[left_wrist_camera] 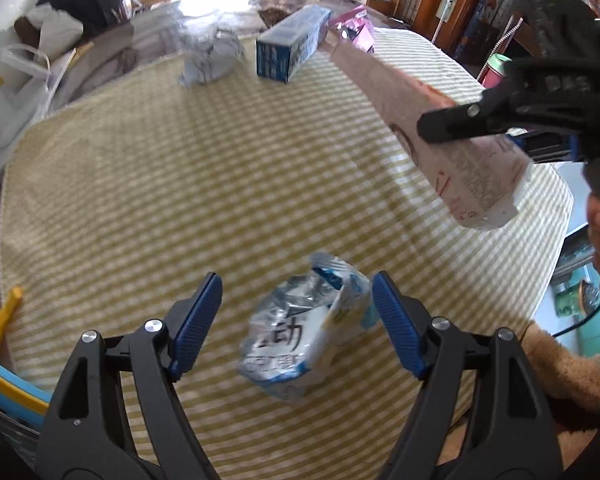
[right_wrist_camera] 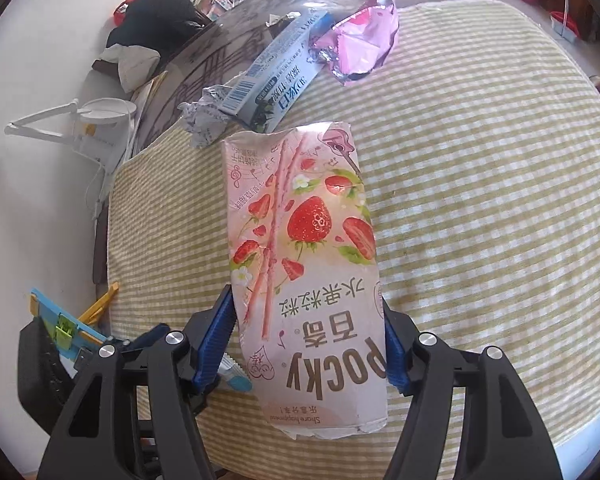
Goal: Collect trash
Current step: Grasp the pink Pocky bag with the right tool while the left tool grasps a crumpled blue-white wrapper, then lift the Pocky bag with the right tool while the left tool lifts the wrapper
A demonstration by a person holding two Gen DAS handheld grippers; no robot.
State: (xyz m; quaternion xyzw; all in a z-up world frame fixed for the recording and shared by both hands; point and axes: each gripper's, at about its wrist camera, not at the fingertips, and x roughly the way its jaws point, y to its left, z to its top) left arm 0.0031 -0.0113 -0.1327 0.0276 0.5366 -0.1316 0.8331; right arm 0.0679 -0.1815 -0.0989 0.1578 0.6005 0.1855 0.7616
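While the right gripper (right_wrist_camera: 308, 344) holds the pink Pocky box (right_wrist_camera: 300, 264) clamped across its width and lifted off the desk (left_wrist_camera: 140, 168), the left gripper (left_wrist_camera: 298, 320) hangs over a crumpled blue-and-white wrapper (left_wrist_camera: 304, 336) with its fingers (left_wrist_camera: 196, 320) apart on either side, neither pad pressing it. The step in hand looks like a second pickup during the trash collection. The next move probably calls for lowering the left fingers around the wrapper and closing gently, since it is thin, shiny film, creased and likely to slip or fold flat. The Pocky box is light printed card, long and flat, open and a little torn at its end. Further back on the green-and-cream checked cloth lie a long blue carton (left_wrist_camera: 292, 48), a grey ball of crumpled paper (left_wrist_camera: 212, 58) and a pink foil packet (right_wrist_camera: 360, 40), all still to be gathered.
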